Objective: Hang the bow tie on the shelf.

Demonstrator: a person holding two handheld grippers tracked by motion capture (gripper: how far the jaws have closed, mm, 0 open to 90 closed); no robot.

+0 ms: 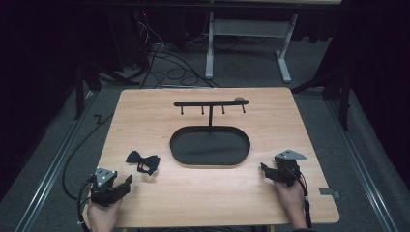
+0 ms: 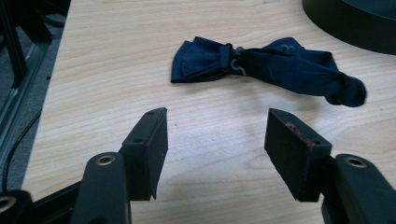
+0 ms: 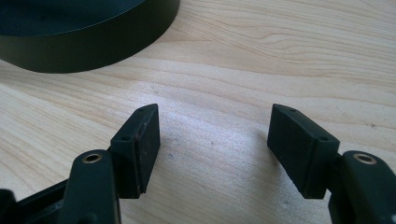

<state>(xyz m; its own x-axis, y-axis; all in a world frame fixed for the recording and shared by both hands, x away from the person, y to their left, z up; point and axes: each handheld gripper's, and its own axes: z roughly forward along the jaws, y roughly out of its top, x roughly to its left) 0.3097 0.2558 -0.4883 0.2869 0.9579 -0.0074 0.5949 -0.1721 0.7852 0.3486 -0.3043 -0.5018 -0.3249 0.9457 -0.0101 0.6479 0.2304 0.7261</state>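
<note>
Bow tie [image 1: 143,161], navy, flat on the table [image 1: 217,193], just left of the black oval tray [image 1: 210,160] and apart from its wall. Crumpled at one end in the left gripper view [image 2: 261,65], centre knot and small metal clasp facing up. Nearest to the left claw [image 1: 126,181], which sits low near the front-left corner, jaws spread wide and holding nothing, pointed toward the fabric but short of it. Bare wood between the two pads [image 2: 150,149] and the tie.

Right claw [image 1: 264,169] near the tray's right end, likewise wide open and empty; curved tray wall [image 3: 93,42] just ahead of it.

Behind the tray, a black stand [image 1: 211,103] with a crossbar and four short pegs, all pegs bare. Tray empty too.

Probably the very start: approach to the pick-up, nothing grasped yet. Likely destination the stand's pegs or the tray, though not certain which.

Next move, by judgement: left claw forward and slightly down, jaws kept open until astride the knot, then closed on the narrow middle rather than a loose wing. Thin soft cloth lying flush on wood, so pads almost scraping the surface to catch it; too high, and only air.
</note>
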